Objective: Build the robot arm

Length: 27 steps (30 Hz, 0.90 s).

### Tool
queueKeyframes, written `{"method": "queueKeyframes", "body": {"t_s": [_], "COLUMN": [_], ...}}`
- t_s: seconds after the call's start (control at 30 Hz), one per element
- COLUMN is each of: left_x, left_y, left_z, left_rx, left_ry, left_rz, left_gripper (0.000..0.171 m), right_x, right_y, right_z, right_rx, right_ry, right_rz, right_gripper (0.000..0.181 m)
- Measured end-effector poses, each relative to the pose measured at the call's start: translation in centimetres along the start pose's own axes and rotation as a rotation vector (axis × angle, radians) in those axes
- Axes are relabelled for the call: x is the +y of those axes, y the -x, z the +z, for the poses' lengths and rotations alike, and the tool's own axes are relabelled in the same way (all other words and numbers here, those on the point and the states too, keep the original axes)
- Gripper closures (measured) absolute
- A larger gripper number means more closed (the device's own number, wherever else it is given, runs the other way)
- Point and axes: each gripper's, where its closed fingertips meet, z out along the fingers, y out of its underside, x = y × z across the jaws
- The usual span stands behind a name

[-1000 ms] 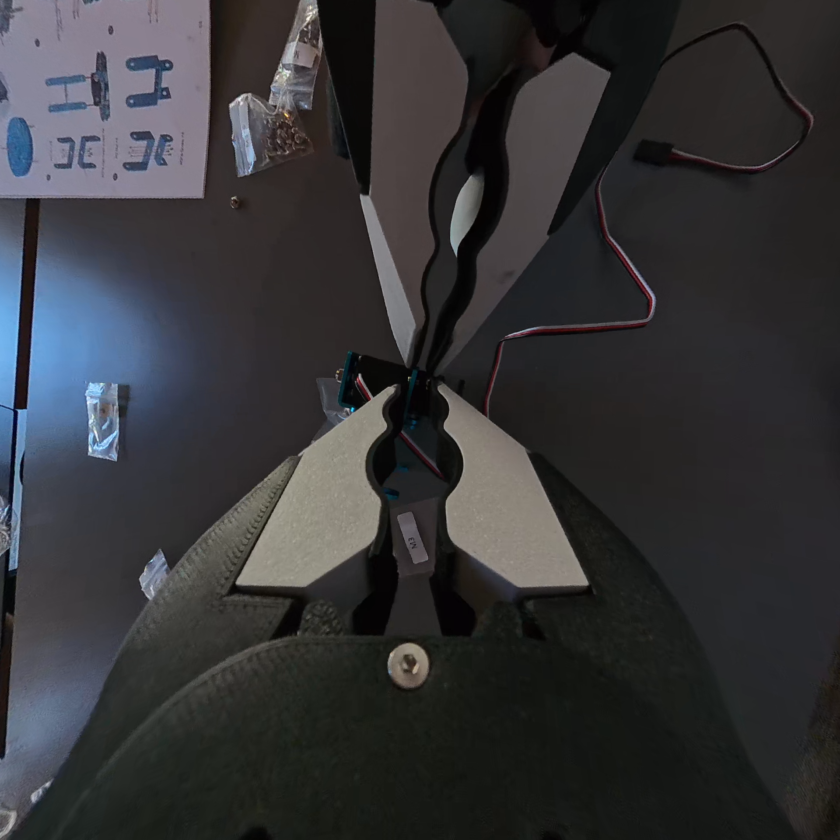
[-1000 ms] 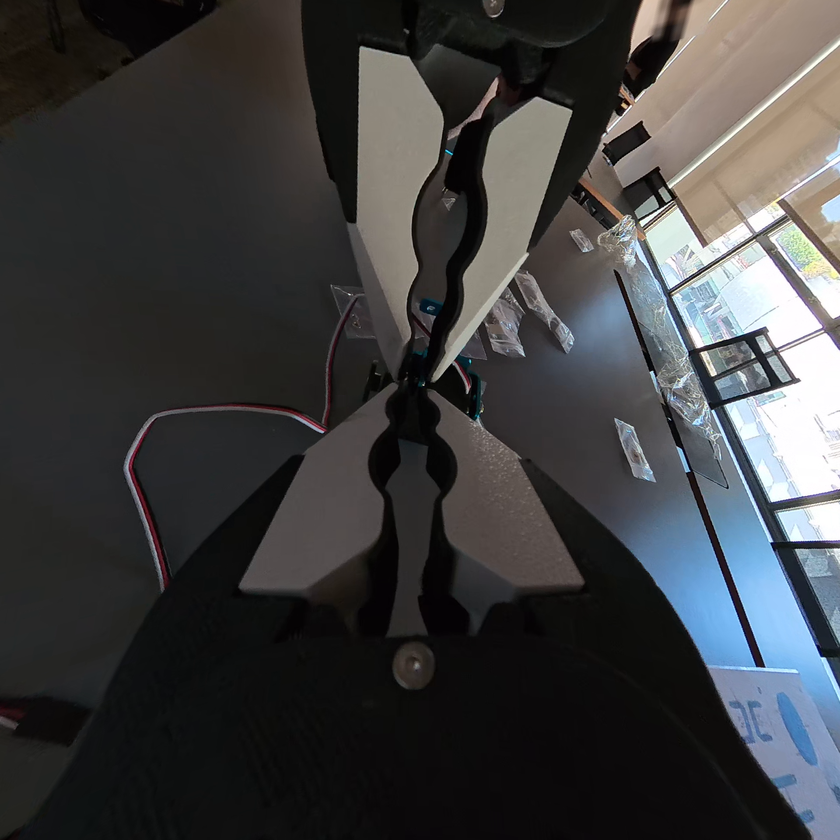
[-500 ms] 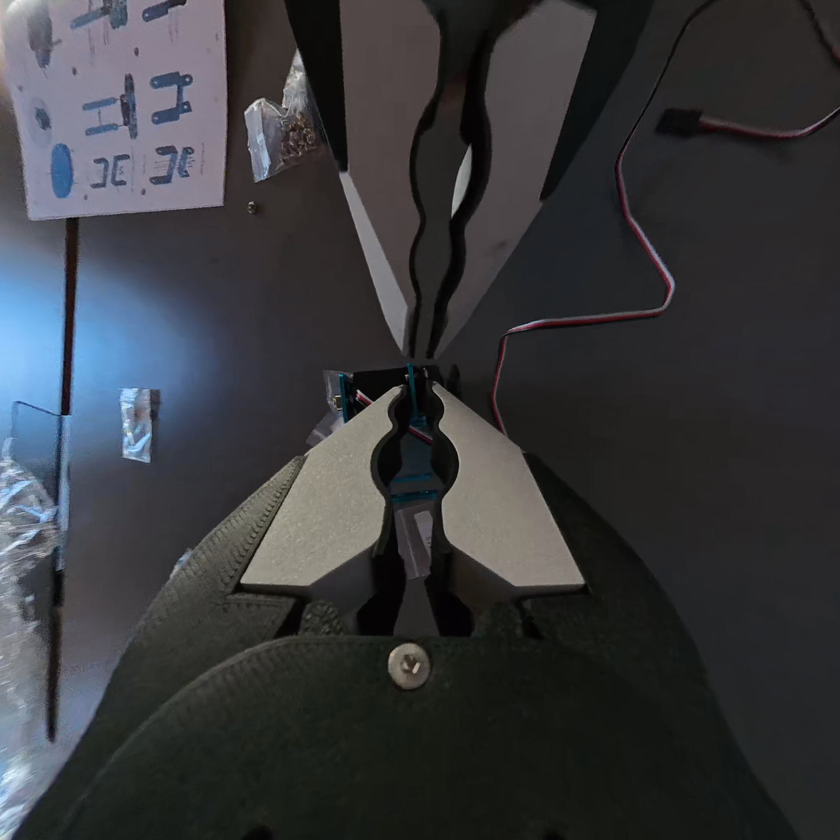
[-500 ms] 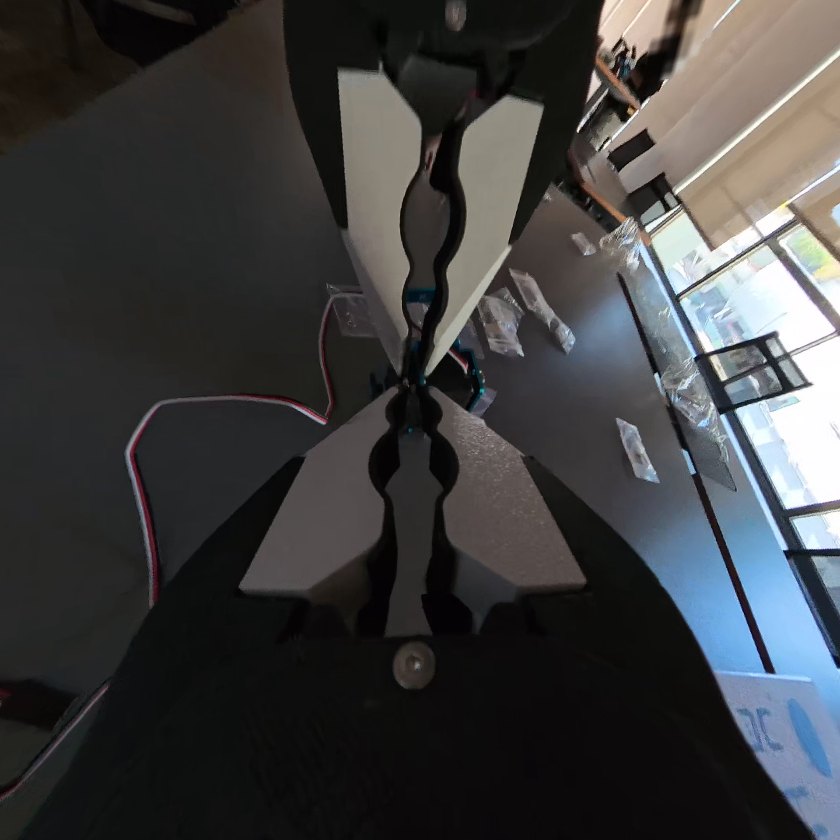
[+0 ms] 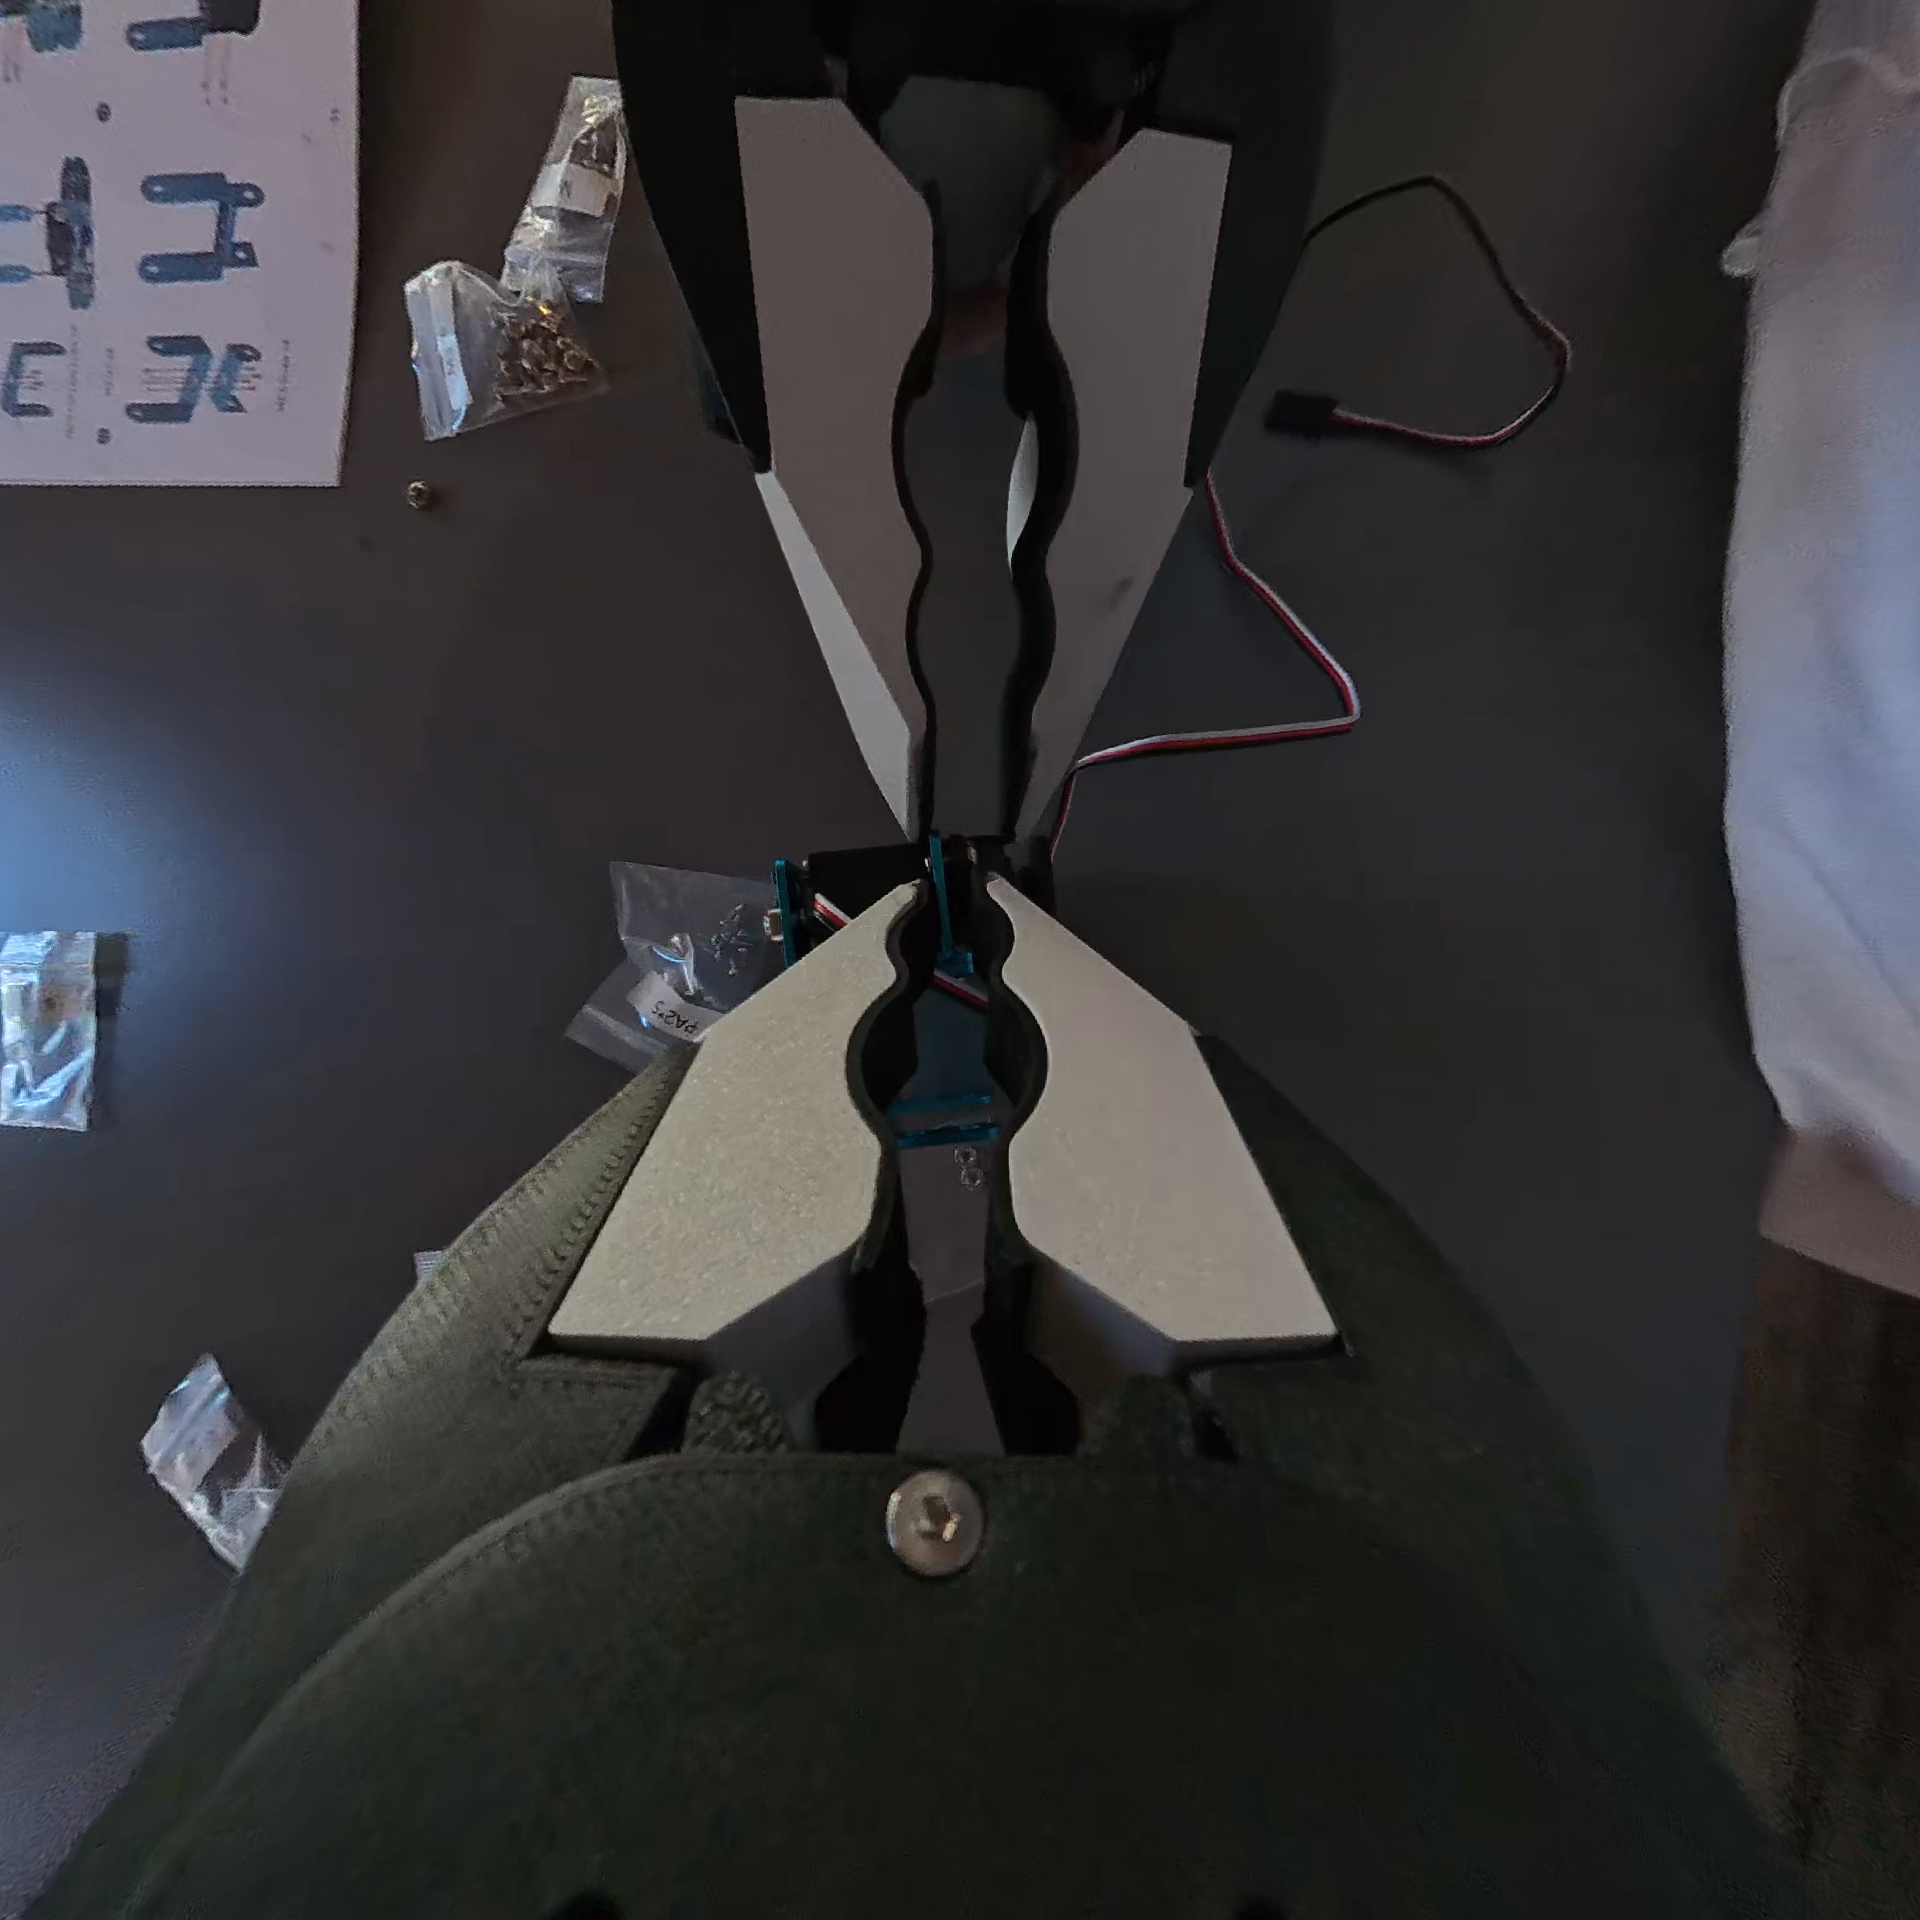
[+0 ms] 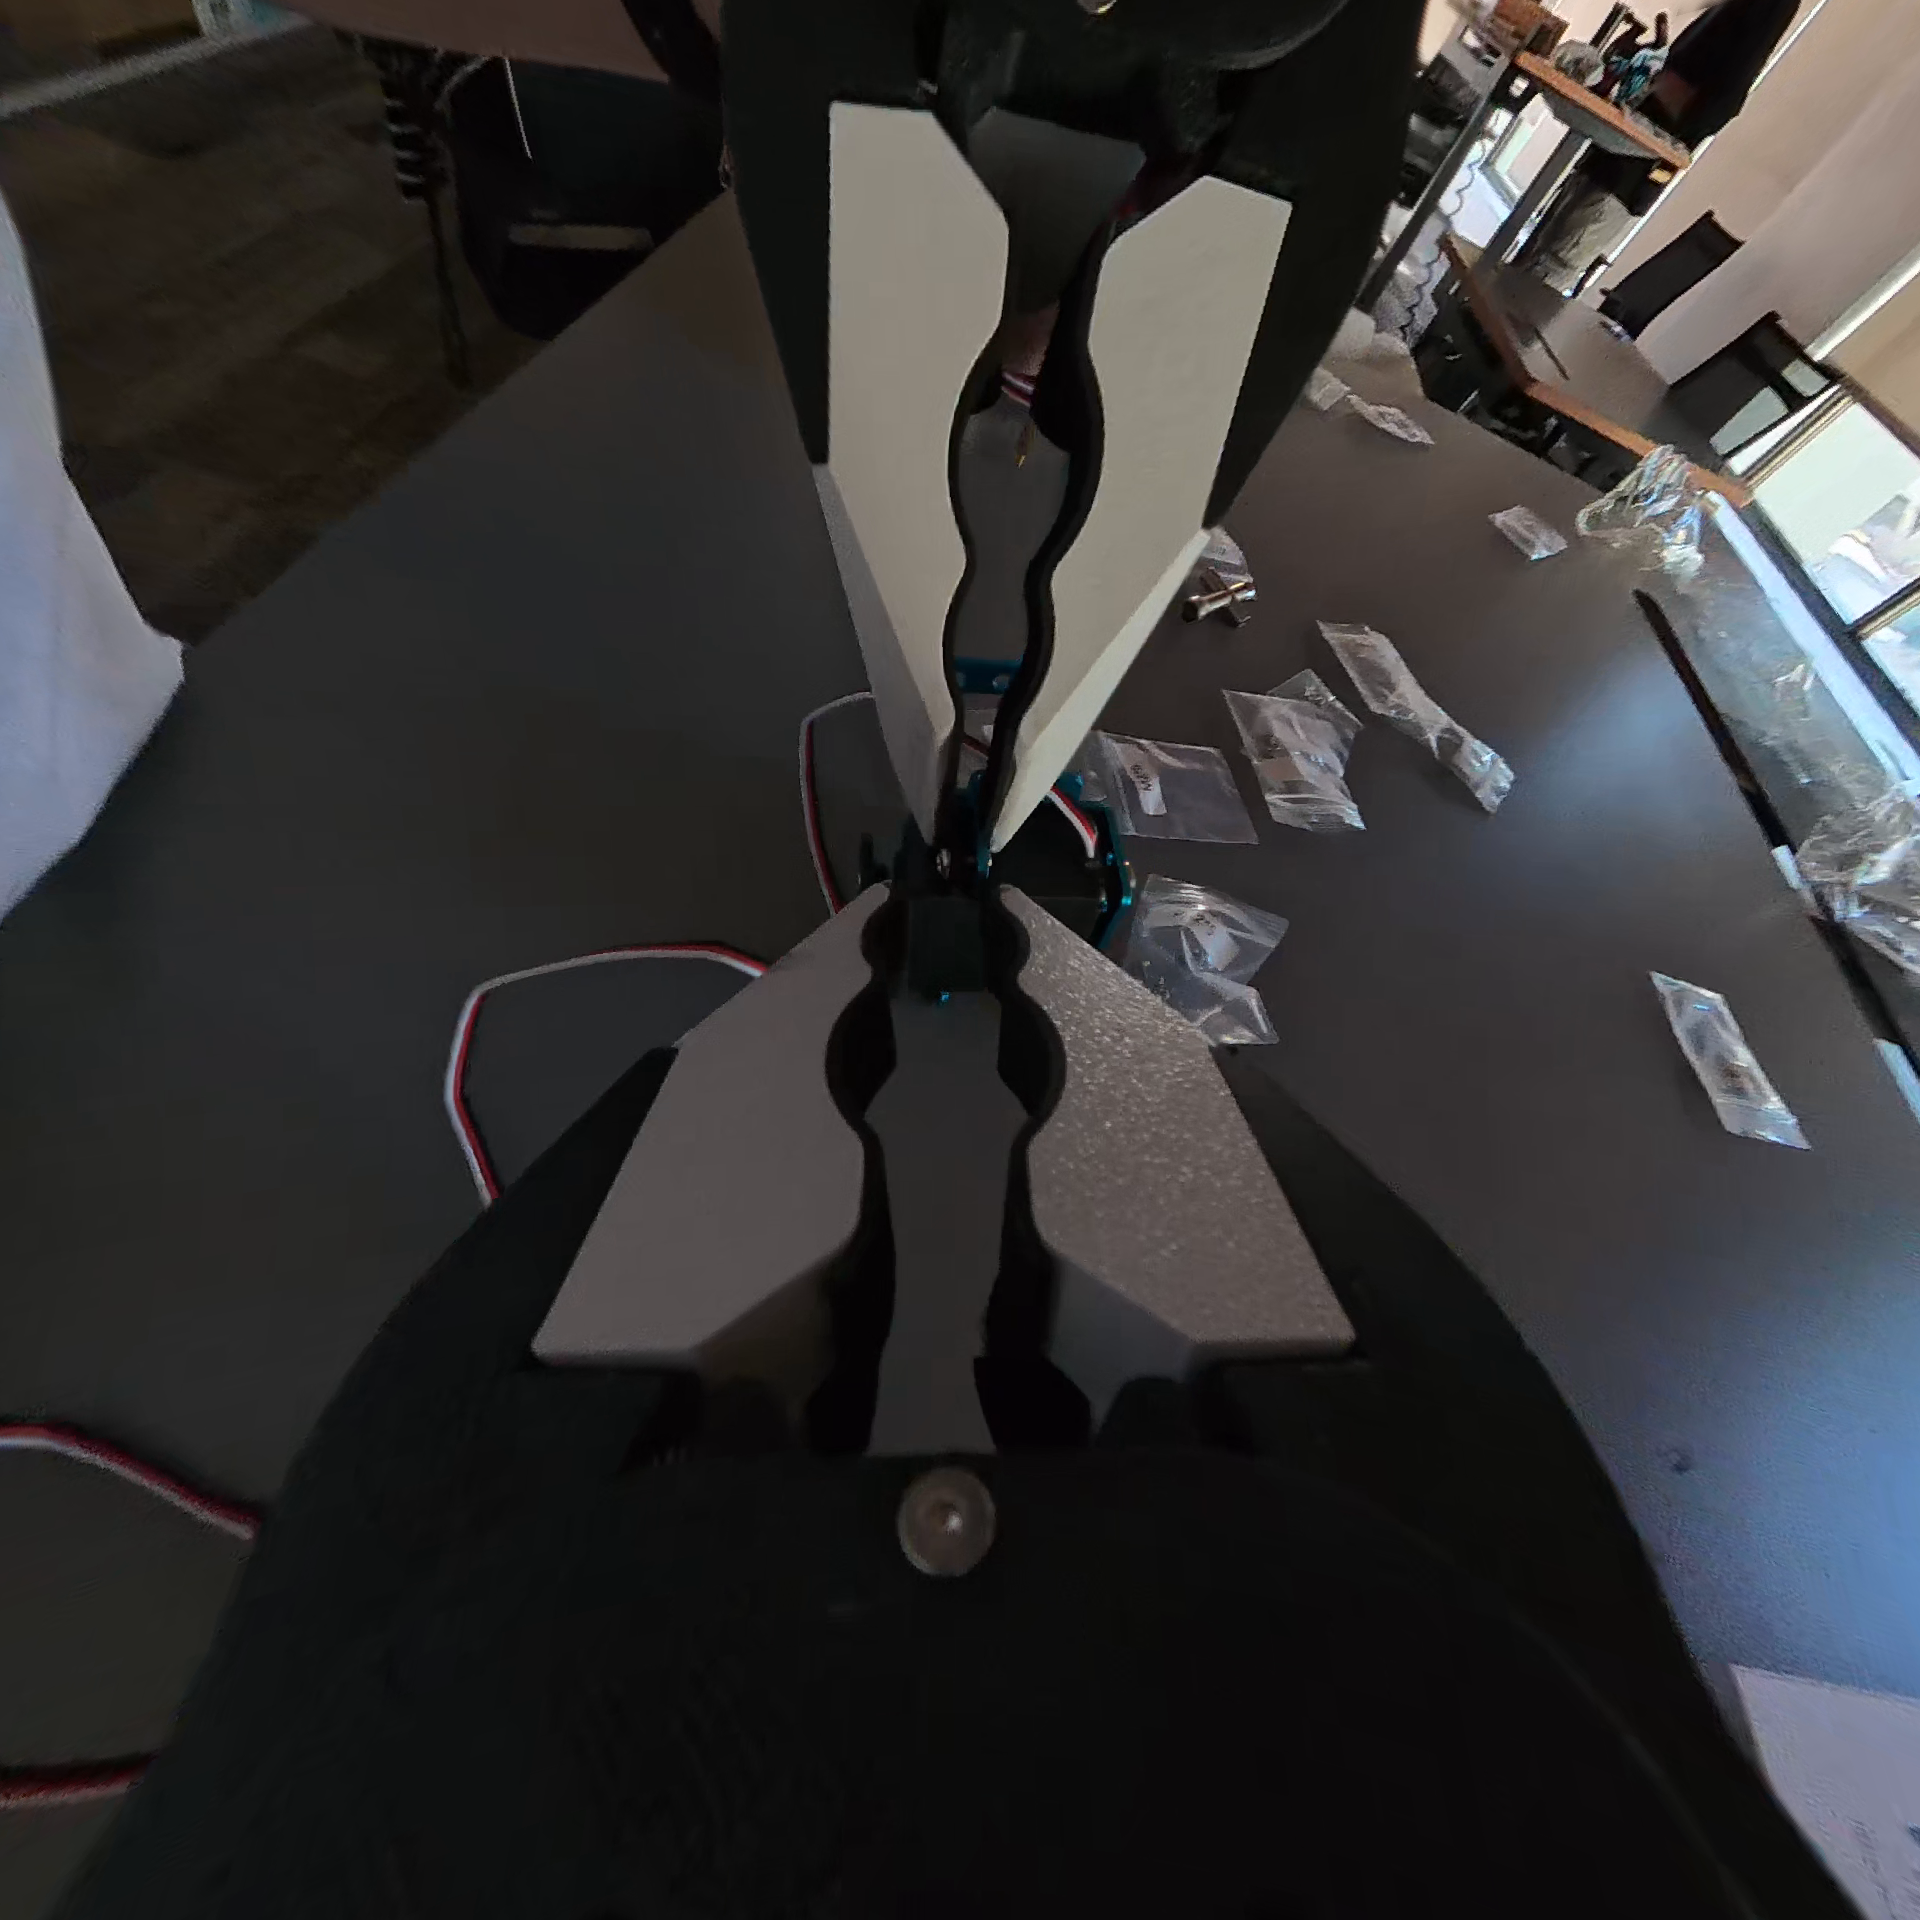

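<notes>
Dark tabletop (image 5: 416,727) littered with parts bags (image 5: 499,343). Left gripper (image 5: 951,894) and right gripper (image 6: 940,914) meet tip to tip, both sets of fingers pinched narrow on the blue-bracketed servo (image 5: 940,935), wire (image 5: 1340,665) trailing.

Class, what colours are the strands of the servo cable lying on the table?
White, red and black on the servo cable, clearest in the left wrist view.

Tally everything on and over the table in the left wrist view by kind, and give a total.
printed sheet: 1
small clear bags: 6 in sight
loose nut: 1
striped cable: 1
servo with blue bracket: 1
grippers: 2, left gripper and right gripper, both clamping the servo
Total: 12
</notes>
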Motion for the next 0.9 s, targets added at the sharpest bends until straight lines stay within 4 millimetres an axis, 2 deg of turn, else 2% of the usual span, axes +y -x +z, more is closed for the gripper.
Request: {"method": "queueKeyframes", "body": {"t_s": [0.37,0.67,0.9], "left_x": [0.0,0.1,0.0], "left_y": [-0.3,0.7,1.0], "left_z": [-0.1,-0.1,-0.3], "left_rx": [0.078,0.039,-0.005], "left_ry": [-0.056,-0.116,-0.159], "left_rz": [-0.038,-0.113,-0.267], "left_gripper": [0.165,0.164,0.159], "right_x": [-0.5,-0.3,-0.3], "right_y": [0.1,-1.2,-1.3], "right_z": [-0.3,0.1,0.3], "right_rx": [-0.092,-0.023,0.024], "right_ry": [-0.069,-0.063,-0.041], "right_rz": [0.183,0.295,0.225], "right_gripper": [0.169,0.173,0.175]}}
